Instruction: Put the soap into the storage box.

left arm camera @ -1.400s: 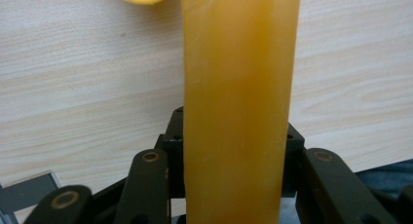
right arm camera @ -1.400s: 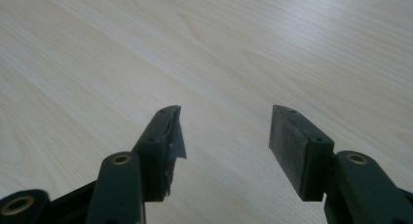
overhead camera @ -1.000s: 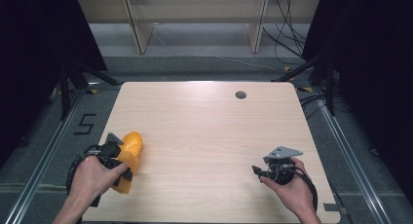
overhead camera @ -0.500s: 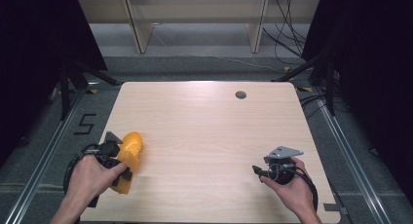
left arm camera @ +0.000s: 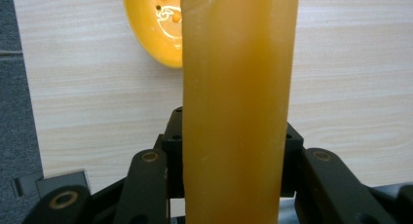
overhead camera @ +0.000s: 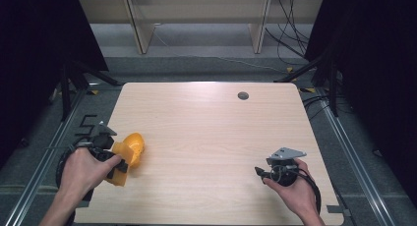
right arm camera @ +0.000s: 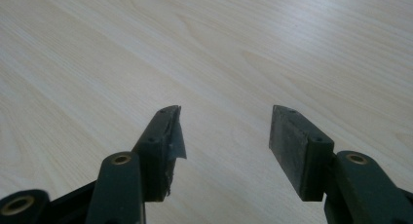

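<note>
**Getting that orange scoop off the near-left corner without fumbling it**

The left gripper (overhead camera: 114, 159) is clamped on the handle of an orange scoop (overhead camera: 129, 152) down at the near-left corner of the table (overhead camera: 211, 132). In the left gripper view the handle (left arm camera: 238, 112) runs straight up between the jaws, and the bowl (left arm camera: 156, 29) sits beyond it over the wood. I honestly can't tell whether the bowl is touching the table or just off it.

The right gripper (overhead camera: 268, 173) is parked at the near-right side, jaws apart with nothing in them, and the right gripper view has bare tabletop in front of the pads (right arm camera: 292, 151).

My take on doing this step well:

- The grip looks low on the handle, so the bowl end hangs out far. Keep the squeeze firm or it may pivot.
- Move slowly and keep the handle level, no wrist flicks.
- Lift clear of the wood before swinging toward the middle, so the bowl doesn't drag.
- Leave the right one where it is, well apart, unless a handover is needed. If so, bring it in wide and take the bowl rim.
</note>
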